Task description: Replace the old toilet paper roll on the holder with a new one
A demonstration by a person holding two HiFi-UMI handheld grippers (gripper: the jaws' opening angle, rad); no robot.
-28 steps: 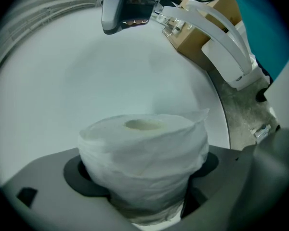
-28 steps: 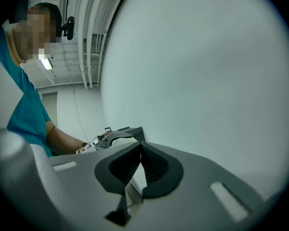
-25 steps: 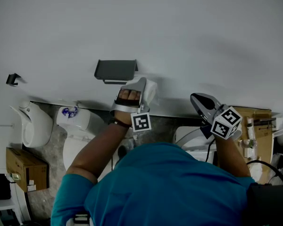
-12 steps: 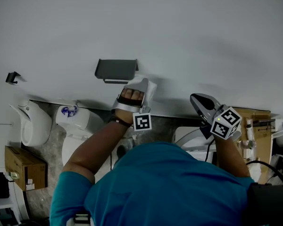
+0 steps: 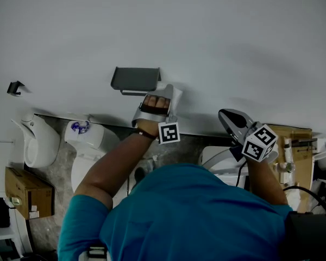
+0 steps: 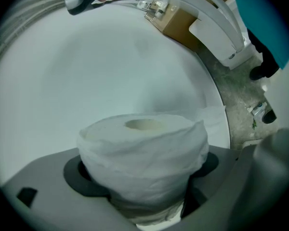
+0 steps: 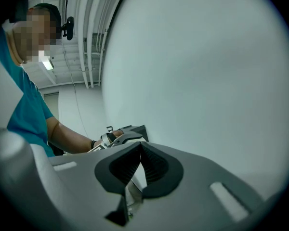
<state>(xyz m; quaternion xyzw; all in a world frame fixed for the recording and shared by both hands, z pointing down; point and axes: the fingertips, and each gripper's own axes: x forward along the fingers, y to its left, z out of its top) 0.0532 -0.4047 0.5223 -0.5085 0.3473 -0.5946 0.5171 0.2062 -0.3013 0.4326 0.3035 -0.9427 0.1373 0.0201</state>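
Note:
A white toilet paper roll point(image 6: 143, 150) with its cardboard core facing up sits between the jaws of my left gripper point(image 6: 142, 170), which is shut on it. In the head view that gripper point(image 5: 167, 95) holds the roll point(image 5: 175, 98) against the white wall, just below and right of the dark grey holder point(image 5: 135, 79). Whether any roll hangs on the holder is hidden. My right gripper point(image 5: 228, 116) hangs off to the right near the wall; its ribbed pads point(image 7: 151, 165) meet at the tip with nothing between them. From there the holder point(image 7: 136, 130) shows beyond the left hand.
Below the wall stand a white toilet point(image 5: 89, 145), a white vessel point(image 5: 39, 143) and a cardboard box point(image 5: 27, 194) on the stone-patterned floor. A small black hook point(image 5: 13, 89) sticks from the wall at left. White and wooden fixtures point(image 5: 294, 145) crowd the right.
My left gripper with the roll has edged up and slightly right, closer to the holder. The right gripper has kept still.

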